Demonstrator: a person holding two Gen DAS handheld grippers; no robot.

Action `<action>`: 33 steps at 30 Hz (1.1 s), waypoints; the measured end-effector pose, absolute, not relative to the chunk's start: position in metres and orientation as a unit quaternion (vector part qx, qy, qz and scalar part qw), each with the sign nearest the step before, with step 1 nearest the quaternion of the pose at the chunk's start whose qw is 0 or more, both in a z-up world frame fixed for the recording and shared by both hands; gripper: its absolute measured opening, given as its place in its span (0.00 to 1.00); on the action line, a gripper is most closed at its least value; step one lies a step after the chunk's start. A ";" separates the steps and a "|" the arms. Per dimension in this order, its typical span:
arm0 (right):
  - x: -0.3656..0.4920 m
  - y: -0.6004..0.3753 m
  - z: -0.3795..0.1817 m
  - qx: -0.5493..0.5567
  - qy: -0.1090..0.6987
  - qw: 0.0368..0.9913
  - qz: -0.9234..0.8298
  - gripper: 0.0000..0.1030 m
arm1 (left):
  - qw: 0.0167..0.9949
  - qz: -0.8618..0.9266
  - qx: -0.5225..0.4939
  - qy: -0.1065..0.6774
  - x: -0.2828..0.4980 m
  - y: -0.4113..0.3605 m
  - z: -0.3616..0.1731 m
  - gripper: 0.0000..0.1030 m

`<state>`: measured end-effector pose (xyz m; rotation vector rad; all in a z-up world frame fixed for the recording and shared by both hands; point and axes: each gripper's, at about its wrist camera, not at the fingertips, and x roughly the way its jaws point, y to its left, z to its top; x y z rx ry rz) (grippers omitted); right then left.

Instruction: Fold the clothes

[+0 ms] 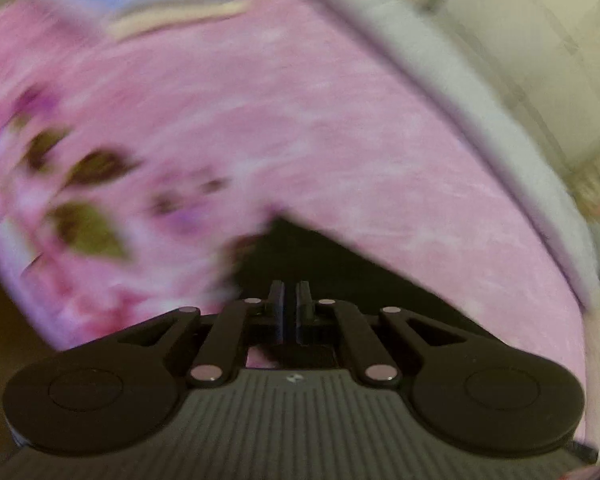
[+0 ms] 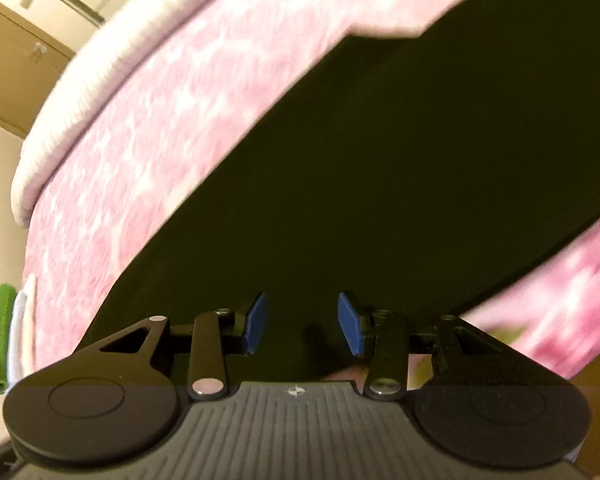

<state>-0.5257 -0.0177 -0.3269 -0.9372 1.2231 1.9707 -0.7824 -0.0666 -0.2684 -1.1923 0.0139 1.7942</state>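
Observation:
A black garment [image 2: 400, 168] lies spread on a pink flowered bedspread [image 2: 160, 128]. In the left wrist view a corner of the black garment [image 1: 320, 256] lies just ahead of my left gripper [image 1: 289, 300], whose fingers are pressed together; whether cloth is pinched between them is not visible. My right gripper [image 2: 302, 320] is open with its blue pads [image 2: 350, 322] apart, low over the near edge of the black garment and holding nothing. Both views are blurred by motion.
The pink bedspread [image 1: 300, 100] has a flower and leaf print [image 1: 84, 200] at the left. A white mattress edge [image 1: 460, 80] borders it. Folded green and white cloth [image 2: 8, 336] lies at the far left. Pale cabinets [image 2: 16, 52] stand behind.

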 end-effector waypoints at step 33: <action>-0.383 -0.055 -0.325 -0.305 0.248 0.433 0.811 0.74 | 0.568 0.731 -0.341 0.160 -0.642 -0.110 -0.287 0.42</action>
